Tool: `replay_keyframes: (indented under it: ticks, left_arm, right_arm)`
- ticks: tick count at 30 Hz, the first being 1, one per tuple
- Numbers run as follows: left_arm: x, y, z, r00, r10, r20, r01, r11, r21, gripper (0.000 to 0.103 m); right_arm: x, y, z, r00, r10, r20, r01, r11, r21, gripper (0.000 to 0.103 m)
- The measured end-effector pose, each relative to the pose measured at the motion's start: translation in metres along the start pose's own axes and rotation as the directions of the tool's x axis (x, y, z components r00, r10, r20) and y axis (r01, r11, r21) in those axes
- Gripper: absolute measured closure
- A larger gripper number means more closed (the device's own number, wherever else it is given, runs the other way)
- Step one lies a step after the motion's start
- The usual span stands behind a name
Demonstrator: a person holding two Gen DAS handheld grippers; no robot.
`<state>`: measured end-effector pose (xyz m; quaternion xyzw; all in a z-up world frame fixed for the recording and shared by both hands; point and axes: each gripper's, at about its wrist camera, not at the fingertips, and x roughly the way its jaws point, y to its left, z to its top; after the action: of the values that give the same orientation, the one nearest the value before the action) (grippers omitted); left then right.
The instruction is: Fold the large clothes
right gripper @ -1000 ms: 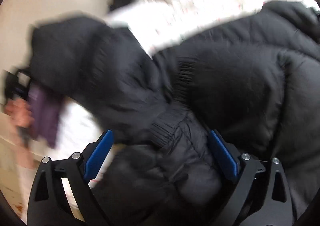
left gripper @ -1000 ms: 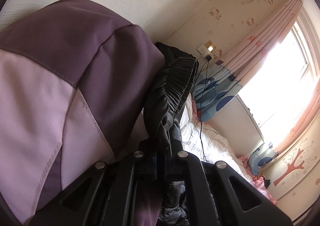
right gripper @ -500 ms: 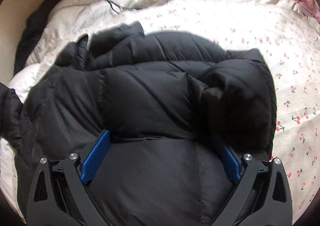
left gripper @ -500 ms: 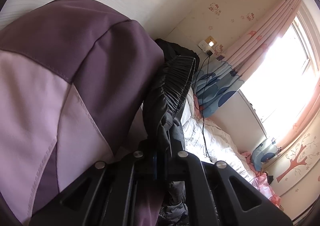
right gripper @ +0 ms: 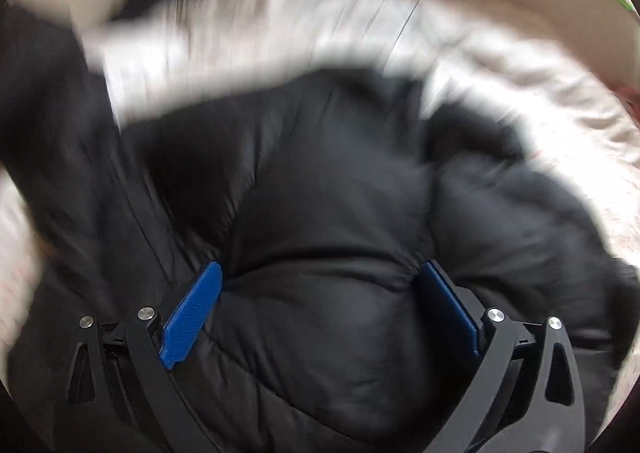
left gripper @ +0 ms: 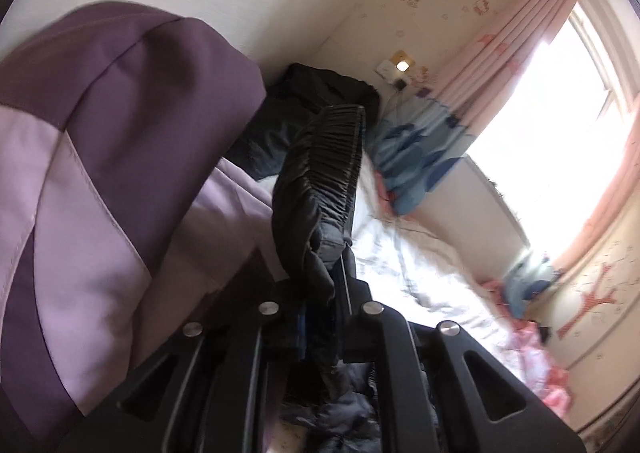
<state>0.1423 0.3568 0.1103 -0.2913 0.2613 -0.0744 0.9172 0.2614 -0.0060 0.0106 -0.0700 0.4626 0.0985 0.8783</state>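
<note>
Fingers of my left gripper (left gripper: 320, 317) are clamped on the black jacket's elastic hem (left gripper: 320, 189); my right gripper (right gripper: 320, 309) is spread wide over the jacket (right gripper: 332, 189) on the bed (right gripper: 248, 25).

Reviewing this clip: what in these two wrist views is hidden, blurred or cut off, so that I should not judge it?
- Left wrist view: the purple and lilac sleeve hides the room's left side.
- Left wrist view: the left gripper has its jaws shut on the black elastic jacket cuff; the pads are buried in fabric.
- Right wrist view: motion blur smears the white bedding.
- Right wrist view: the black puffer jacket runs past the bottom edge; the right gripper stands open around it.
</note>
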Motion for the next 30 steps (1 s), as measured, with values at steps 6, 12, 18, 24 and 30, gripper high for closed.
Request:
replay_keyframes:
  ticks: [6, 12, 18, 24, 30]
  left_arm:
    - [0.003, -0.007, -0.007, 0.997, 0.074, 0.035, -0.076, 0.996, 0.055, 0.092]
    - [0.001, -0.009, -0.008, 0.994, 0.089, 0.066, -0.093, 0.994, 0.057, 0.092]
    - [-0.021, 0.015, -0.009, 0.983, 0.032, 0.181, -0.011, 0.993, -0.115, 0.081]
    - [-0.015, -0.003, -0.016, 0.991, 0.05, 0.121, -0.047, 0.999, -0.027, 0.054]
    - [0.006, 0.001, -0.011, 0.99, 0.13, 0.045, -0.127, 0.99, -0.065, 0.06]
  right_arm:
    - [-0.008, -0.006, -0.014, 0.999, 0.015, 0.051, -0.015, 1.0, 0.006, 0.007]
    - [-0.047, -0.002, 0.004, 0.969, 0.046, 0.244, -0.062, 0.996, 0.057, 0.007]
    - [0.019, 0.041, 0.026, 0.998, -0.024, 0.06, 0.028, 0.998, -0.064, 0.007]
    - [0.024, 0.04, 0.022, 0.997, -0.013, 0.075, 0.017, 0.998, -0.055, 0.007]
    - [0.009, 0.038, 0.024, 0.994, 0.025, 0.106, -0.02, 0.999, -0.047, 0.007]
